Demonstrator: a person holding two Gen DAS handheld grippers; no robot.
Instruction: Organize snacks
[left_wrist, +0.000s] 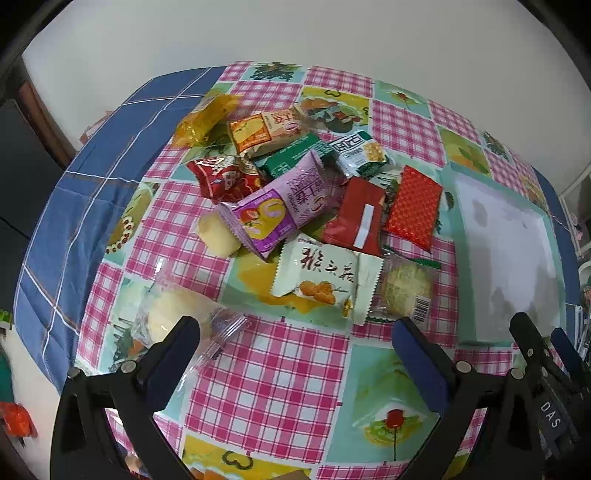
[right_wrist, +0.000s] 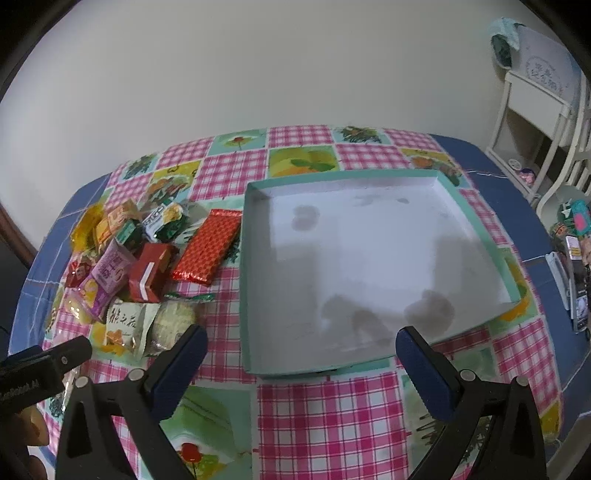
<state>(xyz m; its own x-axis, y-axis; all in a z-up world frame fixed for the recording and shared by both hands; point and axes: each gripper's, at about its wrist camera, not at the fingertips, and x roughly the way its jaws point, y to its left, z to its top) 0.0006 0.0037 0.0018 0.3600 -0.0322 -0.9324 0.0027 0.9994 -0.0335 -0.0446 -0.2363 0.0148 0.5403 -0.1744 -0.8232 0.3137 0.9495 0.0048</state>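
Note:
A pile of wrapped snacks (left_wrist: 295, 192) lies on the checked tablecloth, also in the right wrist view (right_wrist: 136, 266). It includes a purple pack (left_wrist: 277, 210), a red patterned bar (left_wrist: 413, 206) and a white pack with orange fruit (left_wrist: 317, 277). A clear-wrapped pastry (left_wrist: 173, 314) lies by my left gripper's left finger. A shallow teal-rimmed box (right_wrist: 369, 266) with a white floor sits to the right, with no snacks in it. My left gripper (left_wrist: 295, 332) is open and empty, just before the pile. My right gripper (right_wrist: 301, 343) is open and empty over the box's near edge.
The tablecloth (right_wrist: 325, 417) covers a blue-draped table. A white chair and shelf (right_wrist: 535, 122) stand at far right, with small items (right_wrist: 572, 258) on the table's right edge. The right gripper's tips (left_wrist: 543, 343) show in the left view at lower right.

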